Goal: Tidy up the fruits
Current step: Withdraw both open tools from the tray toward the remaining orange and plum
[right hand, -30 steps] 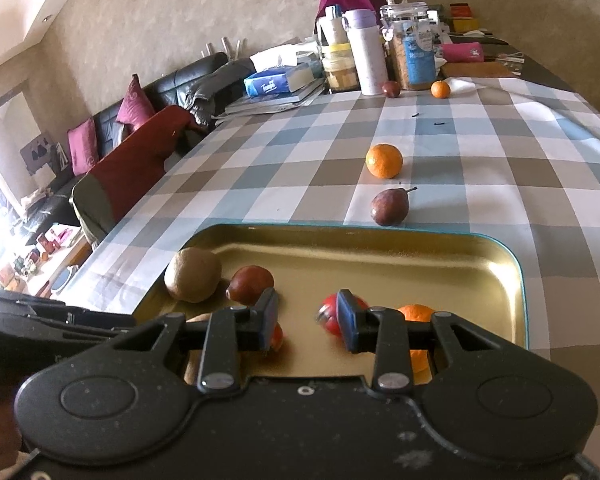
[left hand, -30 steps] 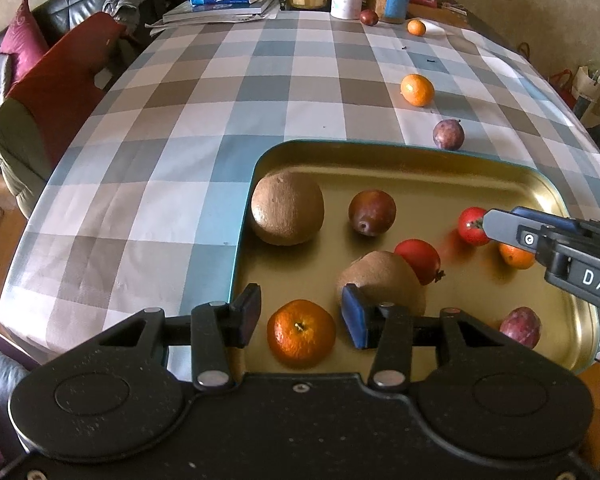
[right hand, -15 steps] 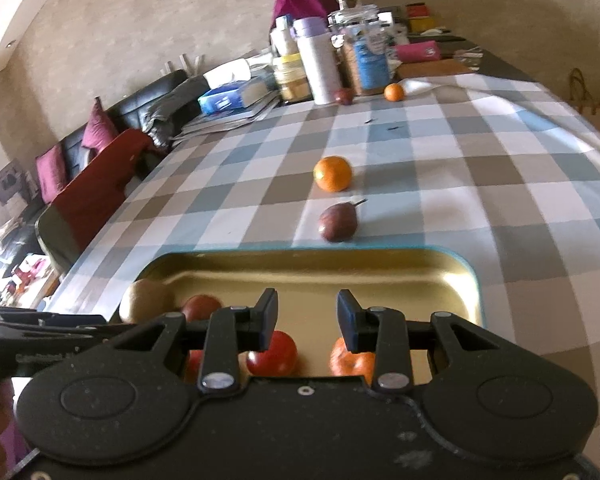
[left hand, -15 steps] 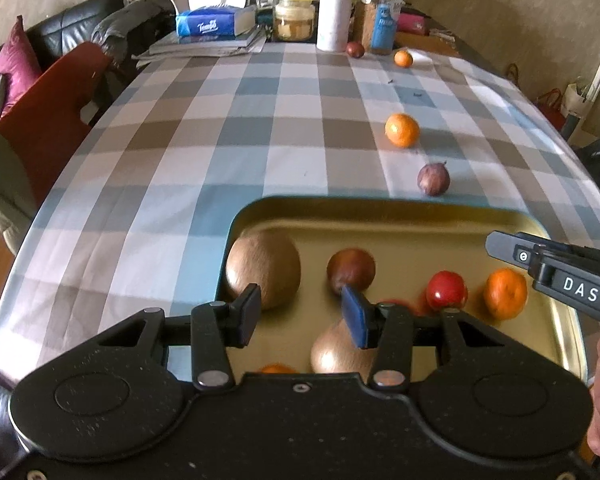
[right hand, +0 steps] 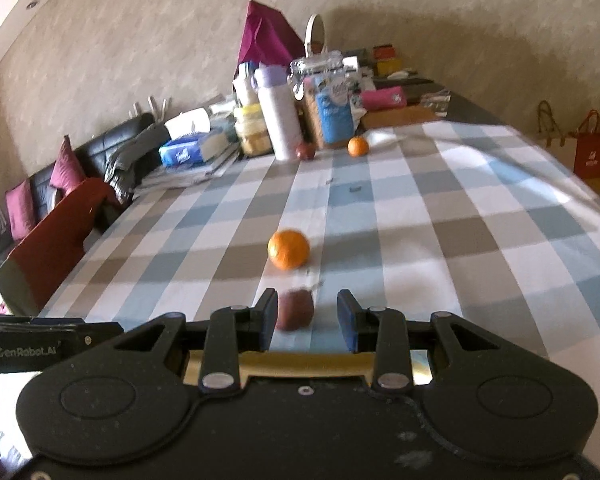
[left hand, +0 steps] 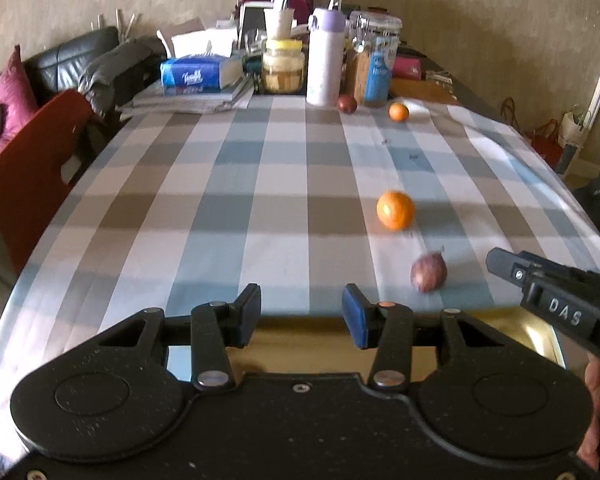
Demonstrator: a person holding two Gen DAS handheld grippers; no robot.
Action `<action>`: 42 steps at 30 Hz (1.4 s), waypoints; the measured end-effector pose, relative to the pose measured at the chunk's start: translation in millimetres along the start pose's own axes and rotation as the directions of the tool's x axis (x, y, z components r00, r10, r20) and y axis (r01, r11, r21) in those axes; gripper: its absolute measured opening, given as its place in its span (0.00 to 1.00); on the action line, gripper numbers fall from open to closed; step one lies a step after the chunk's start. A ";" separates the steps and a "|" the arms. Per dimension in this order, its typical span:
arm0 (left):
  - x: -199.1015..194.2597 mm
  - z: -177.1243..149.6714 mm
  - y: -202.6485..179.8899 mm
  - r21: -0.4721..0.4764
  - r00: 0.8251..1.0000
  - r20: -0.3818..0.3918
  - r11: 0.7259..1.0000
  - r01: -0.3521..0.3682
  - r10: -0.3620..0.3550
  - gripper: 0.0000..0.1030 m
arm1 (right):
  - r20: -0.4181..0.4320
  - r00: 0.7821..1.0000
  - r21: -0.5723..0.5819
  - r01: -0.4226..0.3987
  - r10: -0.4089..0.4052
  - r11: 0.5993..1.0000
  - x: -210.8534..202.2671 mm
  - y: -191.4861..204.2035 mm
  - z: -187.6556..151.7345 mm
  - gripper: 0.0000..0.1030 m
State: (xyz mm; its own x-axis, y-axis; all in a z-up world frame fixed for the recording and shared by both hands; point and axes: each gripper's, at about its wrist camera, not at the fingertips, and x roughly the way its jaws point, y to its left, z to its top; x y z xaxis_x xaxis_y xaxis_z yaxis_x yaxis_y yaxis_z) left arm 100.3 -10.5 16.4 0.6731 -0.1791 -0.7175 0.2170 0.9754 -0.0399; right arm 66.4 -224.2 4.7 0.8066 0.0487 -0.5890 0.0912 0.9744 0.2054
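Right gripper (right hand: pixel 307 320) spread wide, nothing held, blue pads level with the small dark-red pear-shaped fruit (right hand: pixel 295 309), which sits just beyond the far rim of the shallow gold metal tray (right hand: pixel 300 362) and nearer the left pad than the right. Left gripper (left hand: pixel 301 316) likewise spread wide and empty, hovering over the same far rim of the tray (left hand: pixel 528 330), pointed at bare checked tablecloth (left hand: pixel 220 200).

Beyond the tray, in line: the dark-red fruit (left hand: pixel 428 272) closest, then a round orange mandarin (right hand: pixel 288 249) further out, then a second small mandarin (right hand: pixel 357 146) and a dark-red round fruit (right hand: pixel 305 151) at the far end of the cloth, beside a white-and-lilac bottle (right hand: pixel 280 114).

Likely next: closing on the dark-red fruit and carrying it back into the tray. Probably light, smooth-skinned and somewhat soft (bruising possible under a hard squeeze), and free to roll on the cloth. Best taken across the widest part of the body, not by the thin stem (right hand: pixel 320 283), with the pads centred first so the near pad does not nudge it away. Motion blur on the fruit, so exact contact hard to judge.
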 end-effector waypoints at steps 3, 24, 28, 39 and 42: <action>10.6 11.6 -6.6 0.010 1.000 0.018 1.000 -0.002 0.001 0.52 | 0.015 1.000 0.006 0.009 -0.010 1.000 12.9 -0.2 5.1 0.35; 93.5 58.2 -40.9 -0.012 0.996 0.034 0.997 0.079 -0.078 0.52 | 0.019 0.997 0.120 0.078 -0.081 0.990 74.2 -20.7 5.7 0.35; 108.8 60.2 -53.4 0.027 0.996 0.040 0.996 0.083 -0.084 0.52 | -0.023 0.997 0.190 0.082 -0.079 0.978 80.0 -33.8 4.9 0.35; 122.1 51.7 -73.3 0.108 0.997 0.029 0.991 0.073 -0.077 0.58 | -0.060 0.993 0.267 0.114 -0.102 0.957 89.0 -47.6 4.5 0.35; 125.6 50.9 -77.0 0.122 0.996 0.021 0.989 0.084 -0.087 0.59 | -0.064 0.993 0.263 0.113 -0.100 0.958 88.9 -47.0 4.2 0.35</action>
State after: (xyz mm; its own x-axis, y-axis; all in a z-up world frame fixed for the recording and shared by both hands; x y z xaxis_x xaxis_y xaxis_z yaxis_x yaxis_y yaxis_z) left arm 204.1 -114.7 -35.3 0.6665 -0.2661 -0.6964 0.3577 0.9337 -0.0145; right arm 136.3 -266.6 -54.0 0.7547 -0.0350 -0.6552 0.3322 0.8816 0.3355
